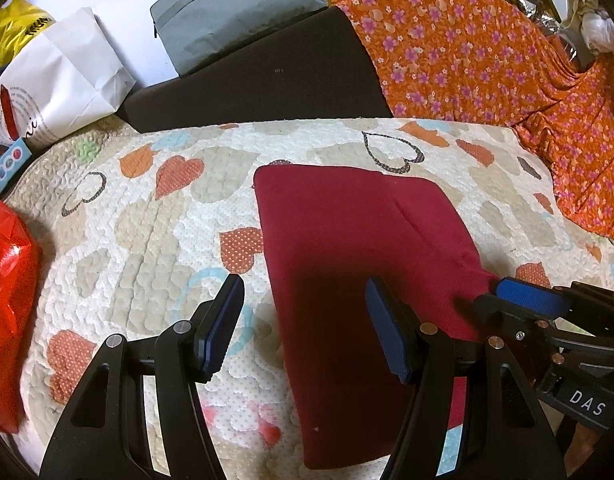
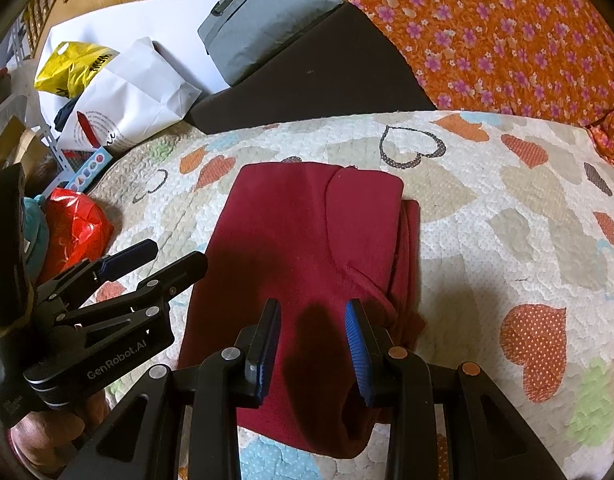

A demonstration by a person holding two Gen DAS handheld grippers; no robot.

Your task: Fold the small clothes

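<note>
A dark red garment [image 1: 347,248] lies folded into a long strip on the heart-patterned quilt [image 1: 147,220]; it also shows in the right wrist view [image 2: 299,248]. My left gripper [image 1: 307,320] is open and empty, just above the garment's near left edge. My right gripper [image 2: 311,344] is open and empty over the garment's near end. The right gripper shows at the right of the left wrist view [image 1: 527,296], and the left gripper at the left of the right wrist view [image 2: 155,260].
An orange flowered cloth [image 1: 487,60] covers the back right. A dark cushion [image 1: 259,80] and a grey bag [image 1: 235,8] stand behind the quilt. A white paper bag [image 1: 59,84], a yellow bag [image 2: 71,66] and a red plastic bag [image 1: 7,280] lie at the left.
</note>
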